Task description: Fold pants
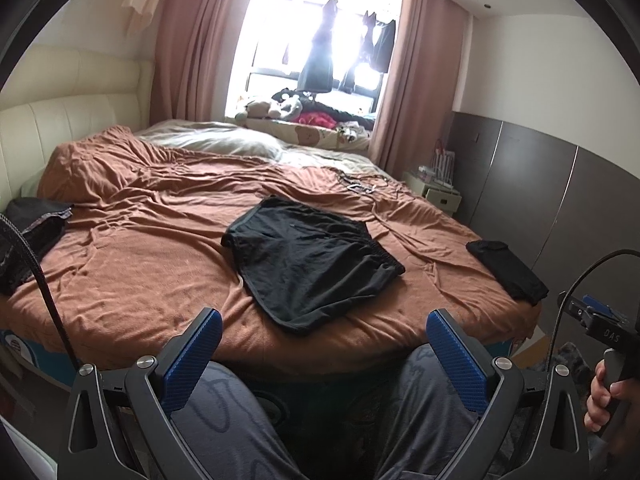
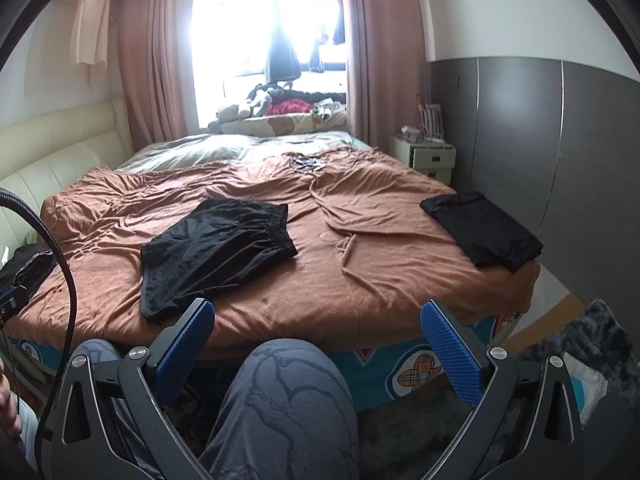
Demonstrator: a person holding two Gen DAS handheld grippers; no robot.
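A pair of black shorts (image 1: pixel 308 264) lies spread flat on the brown bedsheet (image 1: pixel 160 280), near the bed's front edge; it also shows in the right wrist view (image 2: pixel 216 252). My left gripper (image 1: pixel 324 324) is open and empty, held back from the bed above my knees. My right gripper (image 2: pixel 318 316) is open and empty, also short of the bed edge. Its handle shows at the right of the left wrist view (image 1: pixel 600 328).
A folded black garment (image 2: pixel 484 228) lies at the bed's right corner. A dark pile (image 1: pixel 32 236) sits at the left edge. Small items (image 2: pixel 306 162) lie far back. A nightstand (image 2: pixel 424 156) and grey wardrobe (image 2: pixel 560 160) stand on the right.
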